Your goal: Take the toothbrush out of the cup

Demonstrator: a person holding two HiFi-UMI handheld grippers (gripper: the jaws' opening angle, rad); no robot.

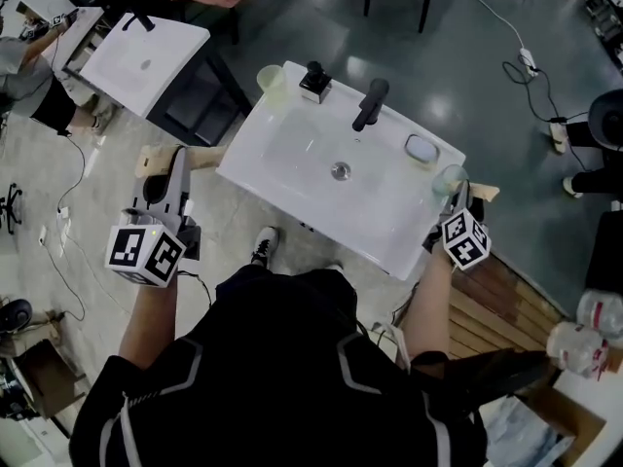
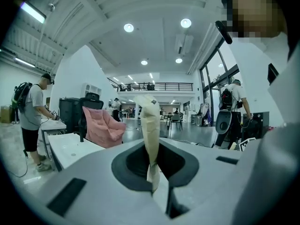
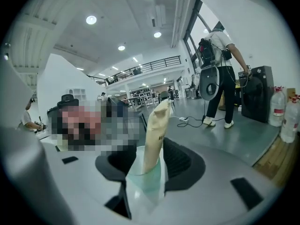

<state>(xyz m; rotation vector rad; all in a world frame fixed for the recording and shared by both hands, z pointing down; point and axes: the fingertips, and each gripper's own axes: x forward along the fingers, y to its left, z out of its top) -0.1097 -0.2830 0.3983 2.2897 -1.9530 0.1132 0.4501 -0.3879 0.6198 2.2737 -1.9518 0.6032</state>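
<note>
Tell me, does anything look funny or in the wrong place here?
Slightly. The clear cup, held in the right tongs, is right at the corner edge of the sink, where it might tip off. I can't see a toothbrush in it.

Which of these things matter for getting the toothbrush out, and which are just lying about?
Job: cup, toothbrush in it, right tongs gripping it, left tongs holding a similar wrapped stick.
Lying about: faucet, second cup, oval dish, bottles.
</note>
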